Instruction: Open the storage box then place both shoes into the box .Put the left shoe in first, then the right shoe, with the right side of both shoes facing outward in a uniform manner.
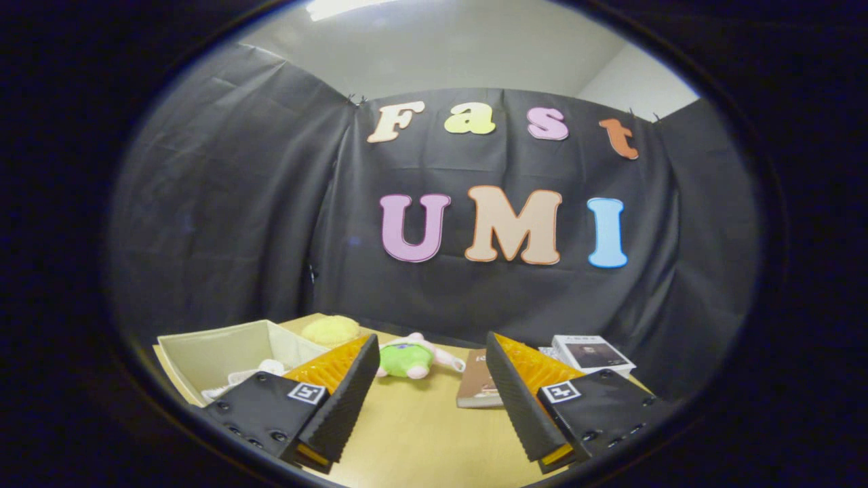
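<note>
Open beige fabric storage box [224, 352], lower left of frame: near corner and right side hidden behind the left finger [339, 386]; white item inside [264, 368] mostly covered, identity unclear. Brown book [477, 388], lower centre: right part hidden behind the right finger [519, 400]. White booklet [591, 354]: cover print too small to make out. Gripper [434, 400] fingers spread apart, bases cut off at bottom.

Handheld two-finger gripper [434, 379]

Each finger carries a ribbed inner face, a boxy mount behind it studded with round screws, and a small square white marker on top.
</note>
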Motion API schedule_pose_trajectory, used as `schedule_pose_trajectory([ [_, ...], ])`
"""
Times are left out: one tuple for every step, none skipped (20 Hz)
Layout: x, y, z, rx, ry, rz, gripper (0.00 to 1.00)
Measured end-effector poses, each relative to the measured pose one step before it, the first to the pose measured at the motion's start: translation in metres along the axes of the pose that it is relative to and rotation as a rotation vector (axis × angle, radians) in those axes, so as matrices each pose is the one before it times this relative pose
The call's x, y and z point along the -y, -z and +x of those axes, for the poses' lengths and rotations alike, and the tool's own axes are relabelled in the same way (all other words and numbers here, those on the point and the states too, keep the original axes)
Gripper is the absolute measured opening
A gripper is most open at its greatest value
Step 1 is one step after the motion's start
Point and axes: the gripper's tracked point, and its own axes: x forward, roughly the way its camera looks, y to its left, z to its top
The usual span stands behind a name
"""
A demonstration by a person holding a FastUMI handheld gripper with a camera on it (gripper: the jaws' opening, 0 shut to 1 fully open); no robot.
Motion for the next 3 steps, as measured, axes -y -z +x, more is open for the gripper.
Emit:
schedule_pose_trajectory([
  [0.00093, 0.00252, -0.00057, 0.01155, 0.00624, -0.01059, 0.99],
  [-0.00058, 0.00264, -0.001, 0.00849, -0.00524, -0.00323, 0.99],
  [-0.00014, 0.00312, -0.00167, 0.00894, -0.0066, 0.00041, 0.99],
])
